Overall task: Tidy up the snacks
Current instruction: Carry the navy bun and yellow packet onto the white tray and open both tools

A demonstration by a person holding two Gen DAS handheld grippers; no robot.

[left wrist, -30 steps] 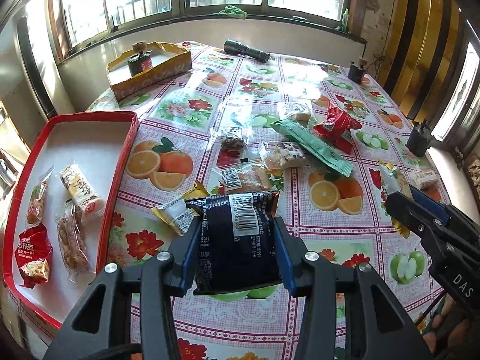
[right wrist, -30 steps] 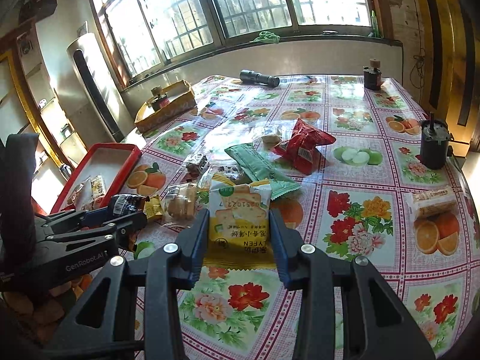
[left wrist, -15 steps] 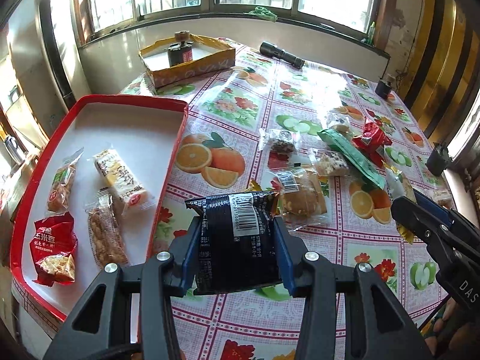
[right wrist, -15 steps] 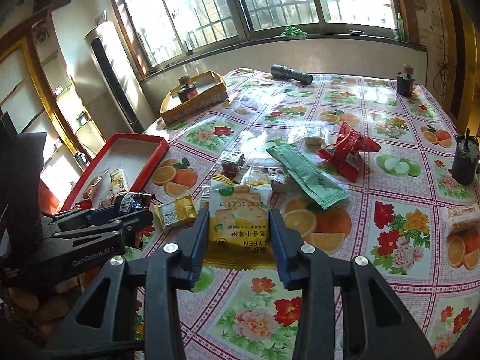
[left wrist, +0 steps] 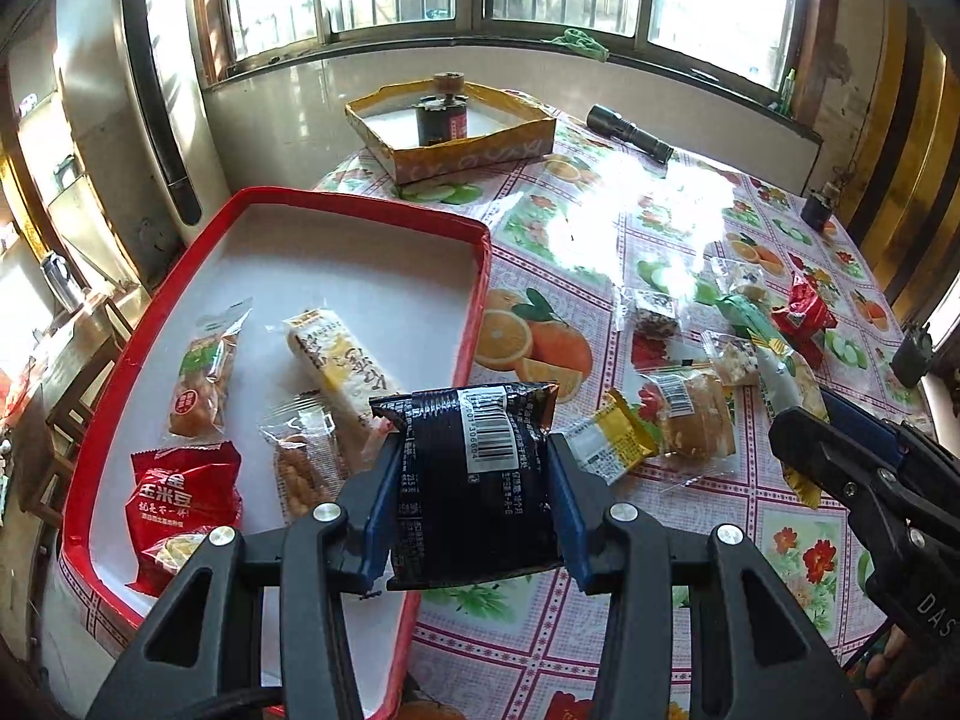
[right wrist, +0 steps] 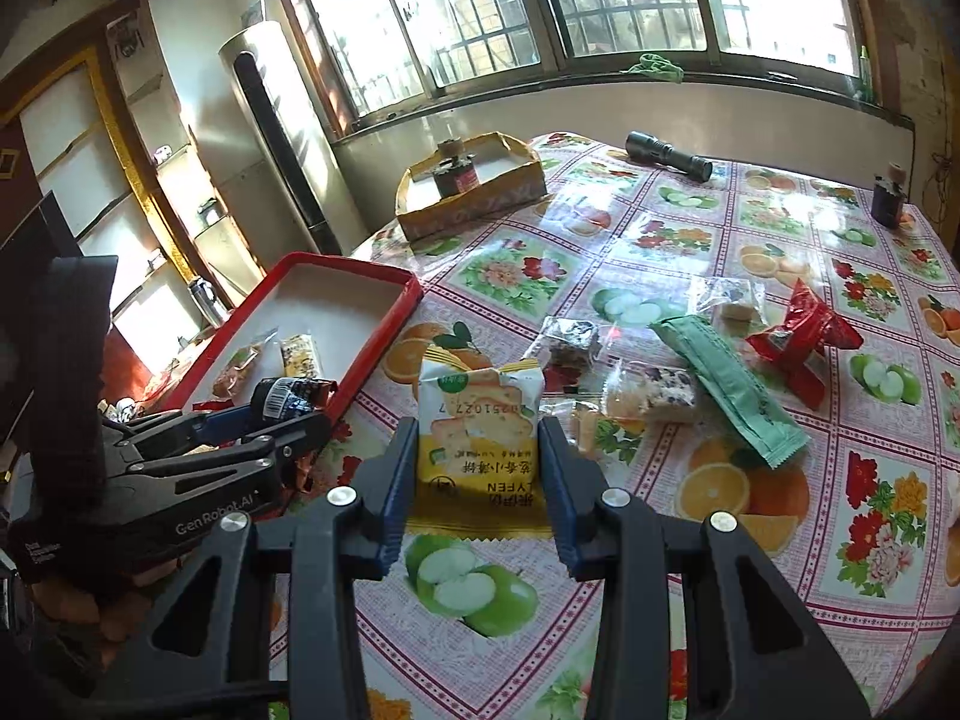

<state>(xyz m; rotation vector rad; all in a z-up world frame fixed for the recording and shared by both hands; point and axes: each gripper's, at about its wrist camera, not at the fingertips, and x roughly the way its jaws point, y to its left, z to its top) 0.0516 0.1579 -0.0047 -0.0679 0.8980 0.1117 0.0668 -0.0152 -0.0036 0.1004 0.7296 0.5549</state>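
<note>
- Black snack packet (left wrist: 474, 480) pinched in left claw (left wrist: 474, 516), hovering over red tray's (left wrist: 474, 300) near edge.
- Yellow biscuit packet (right wrist: 480, 432) clamped in right claw (right wrist: 480, 480), above table (right wrist: 660, 228).
- Loose snacks scattered beyond, mid-table.

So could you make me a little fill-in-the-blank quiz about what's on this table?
1. The left gripper holds a ____ packet.
2. The red tray has ____ snacks lying in it.
3. The right gripper holds a ____ packet.
4. The long packet on the table is ____.

Missing words: black; four; yellow; green
</note>
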